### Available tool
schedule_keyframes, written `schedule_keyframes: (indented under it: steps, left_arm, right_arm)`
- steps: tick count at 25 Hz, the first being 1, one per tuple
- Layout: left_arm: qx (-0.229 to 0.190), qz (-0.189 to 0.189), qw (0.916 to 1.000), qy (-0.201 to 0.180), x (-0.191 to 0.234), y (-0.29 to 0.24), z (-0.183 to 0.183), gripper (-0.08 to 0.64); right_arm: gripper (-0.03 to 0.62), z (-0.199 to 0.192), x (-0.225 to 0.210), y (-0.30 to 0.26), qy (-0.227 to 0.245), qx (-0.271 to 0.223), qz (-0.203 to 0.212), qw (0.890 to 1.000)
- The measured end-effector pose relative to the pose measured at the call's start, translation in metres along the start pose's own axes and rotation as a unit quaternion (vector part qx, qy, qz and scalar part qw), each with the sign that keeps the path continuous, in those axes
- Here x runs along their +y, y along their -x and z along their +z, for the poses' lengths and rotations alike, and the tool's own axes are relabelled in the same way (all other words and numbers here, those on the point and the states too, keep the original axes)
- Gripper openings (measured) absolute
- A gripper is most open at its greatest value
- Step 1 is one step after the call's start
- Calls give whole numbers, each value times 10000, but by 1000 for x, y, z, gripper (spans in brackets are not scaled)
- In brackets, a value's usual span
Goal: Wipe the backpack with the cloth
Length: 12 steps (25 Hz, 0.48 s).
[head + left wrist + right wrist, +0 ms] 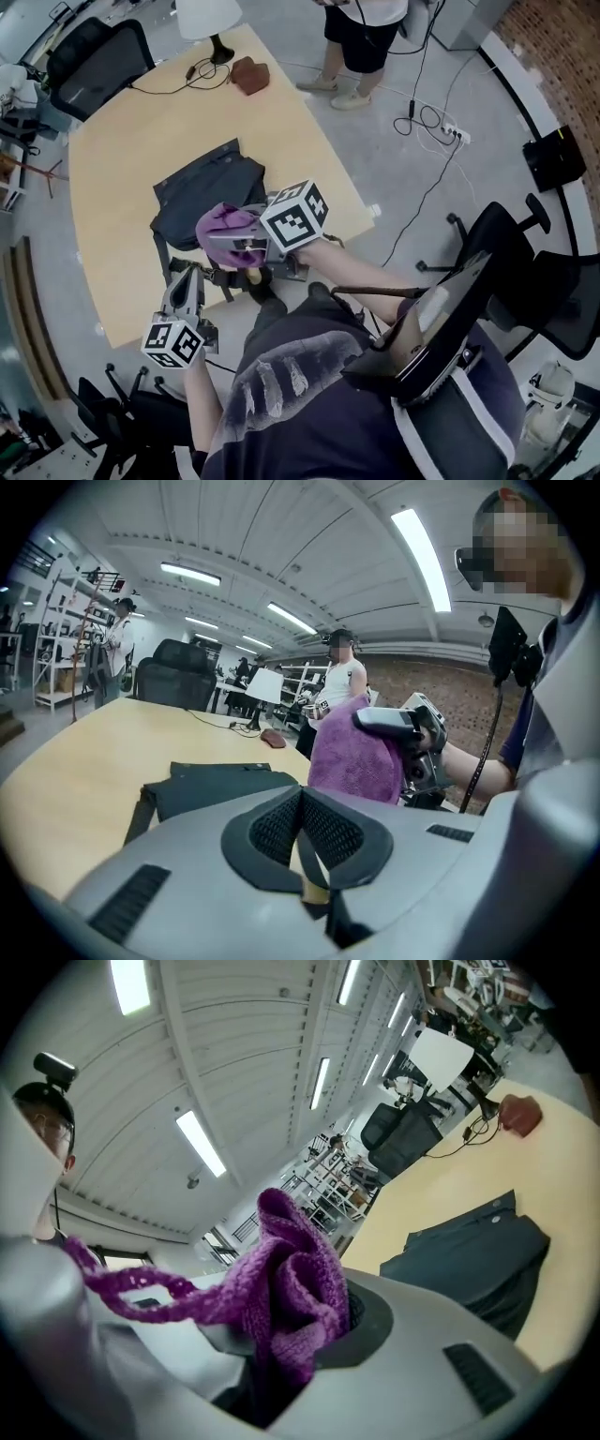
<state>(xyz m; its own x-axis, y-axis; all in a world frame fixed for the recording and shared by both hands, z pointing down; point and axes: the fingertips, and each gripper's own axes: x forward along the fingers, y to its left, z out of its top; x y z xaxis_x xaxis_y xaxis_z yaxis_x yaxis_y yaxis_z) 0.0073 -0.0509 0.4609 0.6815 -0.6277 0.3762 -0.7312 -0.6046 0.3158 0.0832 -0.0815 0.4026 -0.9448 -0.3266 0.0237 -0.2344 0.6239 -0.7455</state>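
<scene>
1. Pale wood table (112, 187) on a grey floor (403, 187), with cables (427, 122) trailing over the floor
2. Black chair (94, 56) at the table's far corner; white lamp (208, 14) on the table
3. Brick wall (553, 47) to the right
4. White ribbed ceiling (281, 536) with strip lights (424, 546); shelves (56, 653) at the far left

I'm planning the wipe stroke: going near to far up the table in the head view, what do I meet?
In order: purple knitted cloth in the right claw → dark grey fabric backpack → brown pouch → white-shaded lamp.
</scene>
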Motion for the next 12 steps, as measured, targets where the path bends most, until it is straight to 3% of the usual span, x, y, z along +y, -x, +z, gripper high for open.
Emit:
schedule_keyframes:
  steps: [5, 12]
  left_arm:
    - [404, 61, 9989, -247, -35, 14, -34, 6]
    - [73, 114, 9977, -658, -54, 46, -12, 6]
  right_arm:
    - [100, -30, 25, 29, -217, -24, 429, 9988]
    - [100, -43, 61, 47, 34, -78, 421, 9991]
